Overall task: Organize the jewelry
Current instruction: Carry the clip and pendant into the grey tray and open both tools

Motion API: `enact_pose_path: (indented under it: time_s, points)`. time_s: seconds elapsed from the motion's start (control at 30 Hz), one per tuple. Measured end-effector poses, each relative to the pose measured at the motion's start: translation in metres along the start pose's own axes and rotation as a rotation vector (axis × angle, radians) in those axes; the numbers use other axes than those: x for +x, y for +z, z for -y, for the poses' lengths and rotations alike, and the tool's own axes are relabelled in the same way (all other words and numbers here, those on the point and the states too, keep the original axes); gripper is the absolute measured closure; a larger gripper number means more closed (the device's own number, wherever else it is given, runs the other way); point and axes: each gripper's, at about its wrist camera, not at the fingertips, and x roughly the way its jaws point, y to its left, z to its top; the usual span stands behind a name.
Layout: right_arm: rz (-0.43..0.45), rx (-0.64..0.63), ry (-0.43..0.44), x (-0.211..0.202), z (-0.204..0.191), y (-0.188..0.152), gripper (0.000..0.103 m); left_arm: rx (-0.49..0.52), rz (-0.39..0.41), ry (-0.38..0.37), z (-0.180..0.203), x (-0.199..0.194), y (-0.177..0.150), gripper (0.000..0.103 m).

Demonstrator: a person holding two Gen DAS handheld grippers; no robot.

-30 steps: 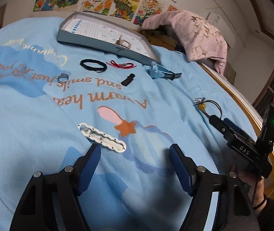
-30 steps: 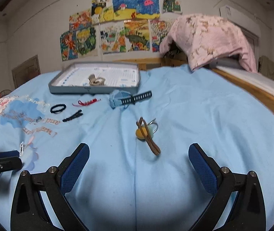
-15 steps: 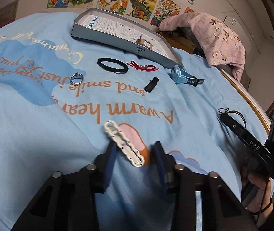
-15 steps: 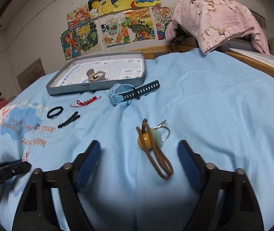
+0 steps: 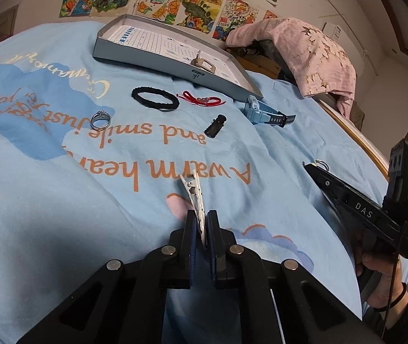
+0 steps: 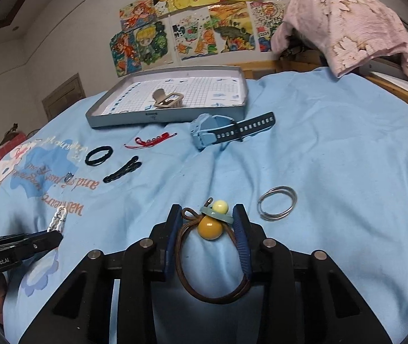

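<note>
My left gripper point(image 5: 201, 215) is shut on the near end of a white scalloped hair clip point(image 5: 194, 192), which stands on edge on the blue sheet. My right gripper point(image 6: 207, 210) has its jaws closing around a brown hair tie with yellow beads point(image 6: 209, 228). The tie lies slack on the sheet, and its band reaches both pads point(image 6: 242, 243). A grey tray point(image 5: 146, 54) at the back holds a beige claw clip point(image 5: 204, 63). In front of the tray lie a black hair band point(image 5: 155, 99), a red cord bracelet point(image 5: 201, 100), a silver ring point(image 5: 100, 119), a black clip point(image 5: 215, 126) and a blue watch point(image 5: 261, 111).
Silver hoops point(image 6: 277, 203) lie just right of my right gripper. A pink blanket point(image 6: 347, 28) is piled at the back right over the wooden bed frame point(image 5: 376, 154). A hand holds each gripper at the near edge. Drawings hang on the wall behind.
Both grippers have dropped closer to the sheet and narrowed. The left one has closed on the white clip and tipped it on edge. The right one's jaws now flank the beaded hair tie.
</note>
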Motion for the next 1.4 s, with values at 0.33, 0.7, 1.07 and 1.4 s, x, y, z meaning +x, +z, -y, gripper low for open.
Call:
enact_pose_path:
  time_s: [0.33,0.7,1.07,1.4]
  points:
    - [-0.005,-0.078,0.036,-0.001,-0.020,-0.004,0.079,-0.008,0.017,-0.020,-0.002,-0.002,-0.003,0.098]
    - [0.071,-0.161,0.097,-0.036,-0.045,-0.009,0.080,0.021,0.086,-0.047,0.015,-0.030,0.002,0.098]
    - [0.156,-0.113,0.142,-0.061,-0.042,0.000,0.080,0.020,0.122,-0.065,0.032,-0.043,0.029,0.098]
    - [0.156,-0.117,0.187,-0.026,-0.051,0.082,0.080,0.045,0.185,-0.008,0.013,-0.021,0.133,0.098]
